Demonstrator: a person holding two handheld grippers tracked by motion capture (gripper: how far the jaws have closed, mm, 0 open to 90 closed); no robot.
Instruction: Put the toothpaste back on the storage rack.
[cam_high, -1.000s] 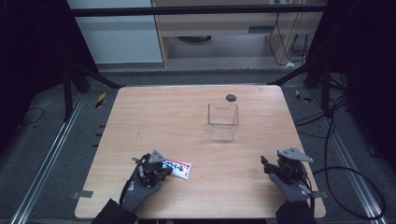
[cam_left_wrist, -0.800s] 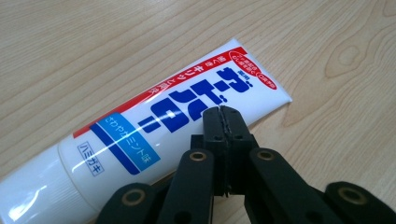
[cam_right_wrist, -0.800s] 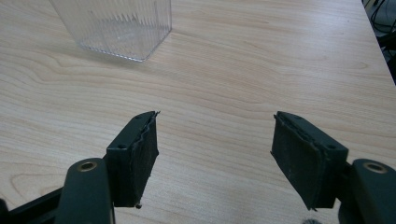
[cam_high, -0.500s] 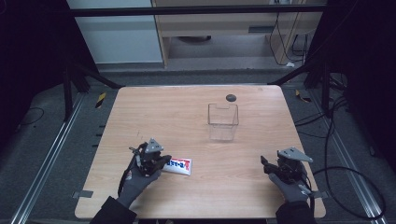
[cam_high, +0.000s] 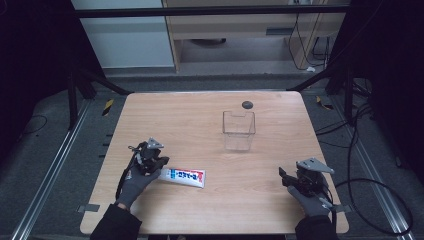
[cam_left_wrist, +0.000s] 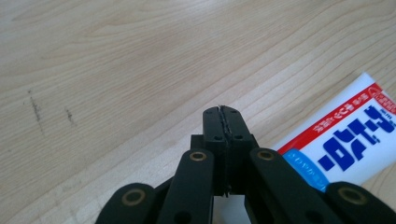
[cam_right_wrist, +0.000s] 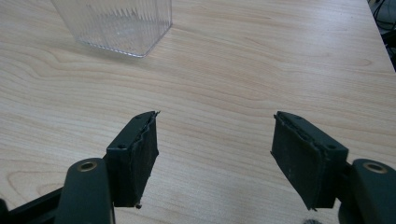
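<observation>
The white toothpaste tube with red and blue print (cam_high: 184, 176) lies flat just right of the left gripper (cam_high: 161, 164), jaws pressed together, while the right gripper (cam_high: 283, 176) rests spread apart.

The toothpaste tube (cam_left_wrist: 348, 140) bears blue lettering, not legible.

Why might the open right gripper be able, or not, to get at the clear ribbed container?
Probably able: the right gripper faces the clear ribbed container across bare table, jaws apart and empty.
</observation>
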